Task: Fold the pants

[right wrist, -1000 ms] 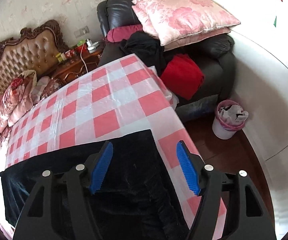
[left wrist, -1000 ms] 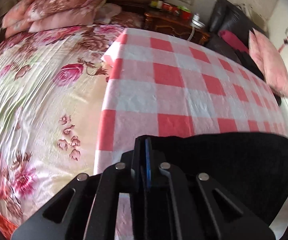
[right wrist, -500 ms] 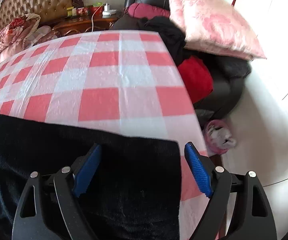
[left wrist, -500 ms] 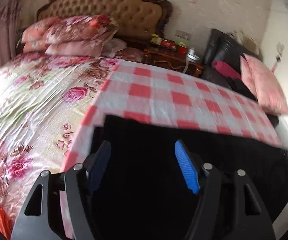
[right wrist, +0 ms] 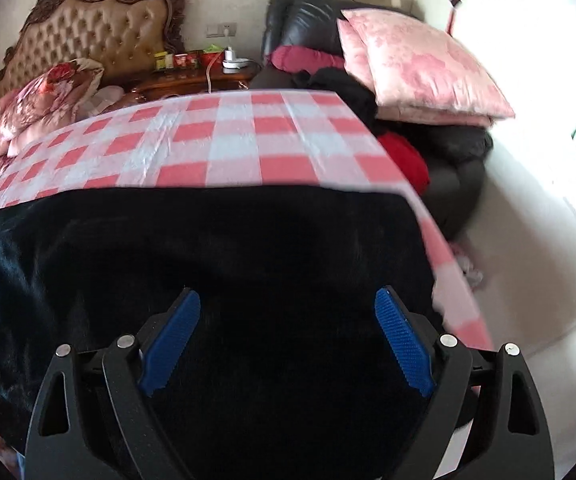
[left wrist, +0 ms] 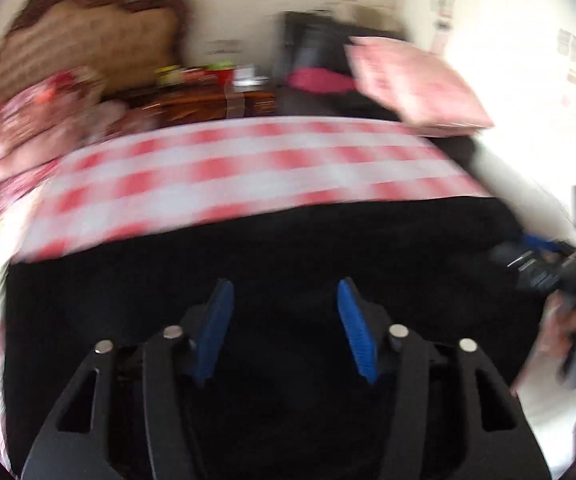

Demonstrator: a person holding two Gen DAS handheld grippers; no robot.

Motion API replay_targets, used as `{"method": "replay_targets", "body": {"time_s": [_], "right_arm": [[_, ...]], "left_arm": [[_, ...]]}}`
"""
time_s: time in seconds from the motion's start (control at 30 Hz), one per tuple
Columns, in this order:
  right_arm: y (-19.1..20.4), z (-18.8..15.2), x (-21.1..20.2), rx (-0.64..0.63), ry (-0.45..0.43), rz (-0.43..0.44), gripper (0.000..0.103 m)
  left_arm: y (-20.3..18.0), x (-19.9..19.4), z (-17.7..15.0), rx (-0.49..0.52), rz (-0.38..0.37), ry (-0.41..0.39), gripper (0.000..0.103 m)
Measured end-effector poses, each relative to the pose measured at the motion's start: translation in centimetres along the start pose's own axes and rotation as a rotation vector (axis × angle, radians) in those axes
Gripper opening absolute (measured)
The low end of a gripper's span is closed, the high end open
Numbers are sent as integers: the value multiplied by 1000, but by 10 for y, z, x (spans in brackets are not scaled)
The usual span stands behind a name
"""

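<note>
Black pants [left wrist: 280, 248] lie flat across the near part of a red-and-white checked cloth [left wrist: 248, 168]; they also fill the near half of the right wrist view [right wrist: 228, 240]. My left gripper [left wrist: 284, 328] is open and empty above the pants. My right gripper [right wrist: 288, 332] is open and empty above the pants near their right end. The right gripper also shows at the right edge of the blurred left wrist view [left wrist: 543, 264].
A floral bed with pillows [right wrist: 36, 100] and a tufted headboard [right wrist: 92, 36] lies left. A wooden nightstand [right wrist: 200, 76] with bottles stands behind. A black armchair [right wrist: 439, 160] with pink cushions [right wrist: 427, 68] and clothes stands right. The cloth's right edge [right wrist: 439, 248] drops to the floor.
My left gripper has opened and let go of the pants, then swung right over them. My right gripper stayed open and moved left over the pants.
</note>
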State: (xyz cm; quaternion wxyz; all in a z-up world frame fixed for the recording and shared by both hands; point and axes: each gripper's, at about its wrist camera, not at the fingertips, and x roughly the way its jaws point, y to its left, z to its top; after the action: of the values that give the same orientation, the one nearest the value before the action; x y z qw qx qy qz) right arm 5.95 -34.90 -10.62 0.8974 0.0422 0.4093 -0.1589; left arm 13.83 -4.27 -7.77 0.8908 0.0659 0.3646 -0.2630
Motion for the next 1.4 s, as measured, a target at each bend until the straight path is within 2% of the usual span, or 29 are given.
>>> {"method": "replay_targets", "body": {"time_s": [0.03, 0.1, 0.13, 0.2, 0.3, 0.4, 0.47, 0.53, 0.57, 0.6, 0.63, 0.73, 0.8, 0.83, 0.87, 0.9, 0.97, 1.0, 1.03, 1.07, 1.1, 1.17, 1.2, 1.27, 1.33, 1.37, 1.4], "right_arm": [[1, -7, 4, -7, 13, -20, 85], [-2, -23, 10, -5, 15, -47, 85], [-1, -29, 9, -12, -5, -46, 85], [1, -36, 5, -42, -30, -54, 85], [-4, -41, 1, -46, -38, -26, 85], [-5, -47, -3, -62, -57, -17, 85], [-5, -50, -6, -73, -72, -15, 85], [-9, -52, -15, -48, -100, 0, 85], [-13, -54, -23, -30, -139, 6, 86], [-19, -58, -35, -6, -196, 5, 86], [-23, -60, -41, 3, -218, -6, 86], [-36, -72, -48, 28, -234, -73, 86], [-41, -82, -40, 2, -187, -92, 86], [-43, -85, -41, -7, -197, -99, 85], [-49, -87, -46, 15, -211, -110, 85], [-55, -89, -50, 45, -223, -97, 86], [-81, -95, -66, 151, -264, -21, 86], [-95, -98, -69, 204, -264, -1, 86], [-112, -100, -70, 261, -260, 30, 86], [-128, -101, -70, 307, -260, 80, 86], [-139, -101, -69, 337, -253, 116, 85], [-161, -98, -64, 386, -229, 202, 84], [-169, -96, -59, 412, -215, 244, 84], [-177, -89, -51, 447, -181, 289, 84], [-178, -81, -40, 462, -165, 341, 82], [-174, -78, -39, 449, -170, 332, 80], [-170, -73, -36, 424, -162, 329, 73]], "left_arm": [[-16, 10, 10, 39, -17, 6, 48], [-58, 46, 32, 98, -113, 53, 45], [-70, 58, 38, 115, -116, 69, 43], [-108, 98, 51, 168, -161, 131, 31], [-141, 154, 56, 241, -118, 202, 26], [-151, 176, 66, 266, -59, 173, 30], [-148, 187, 74, 242, 20, 181, 29], [-143, 189, 82, 176, -39, 190, 27], [-148, 183, 86, 174, -80, 163, 27], [-164, 171, 87, 227, -124, 118, 27], [-179, 165, 86, 281, -159, 99, 27], [-235, 164, 76, 465, -340, 110, 28], [-269, 185, 68, 570, -372, 177, 29], [-275, 193, 67, 589, -347, 172, 31], [-277, 198, 70, 584, -335, 153, 32], [-276, 203, 78, 552, -320, 164, 39], [-267, 199, 90, 475, -268, 119, 49], [-263, 194, 93, 448, -294, 112, 49], [-259, 185, 95, 421, -351, 104, 49], [-255, 171, 93, 401, -399, 77, 52], [-253, 159, 90, 395, -413, 56, 56], [-246, 134, 76, 368, -430, 23, 56], [-238, 119, 65, 331, -463, 8, 56], [-224, 100, 49, 264, -496, -3, 56], [-204, 84, 27, 177, -471, -1, 56], [-193, 75, 11, 132, -437, 13, 56], [-186, 71, 2, 108, -402, 15, 49]]}}
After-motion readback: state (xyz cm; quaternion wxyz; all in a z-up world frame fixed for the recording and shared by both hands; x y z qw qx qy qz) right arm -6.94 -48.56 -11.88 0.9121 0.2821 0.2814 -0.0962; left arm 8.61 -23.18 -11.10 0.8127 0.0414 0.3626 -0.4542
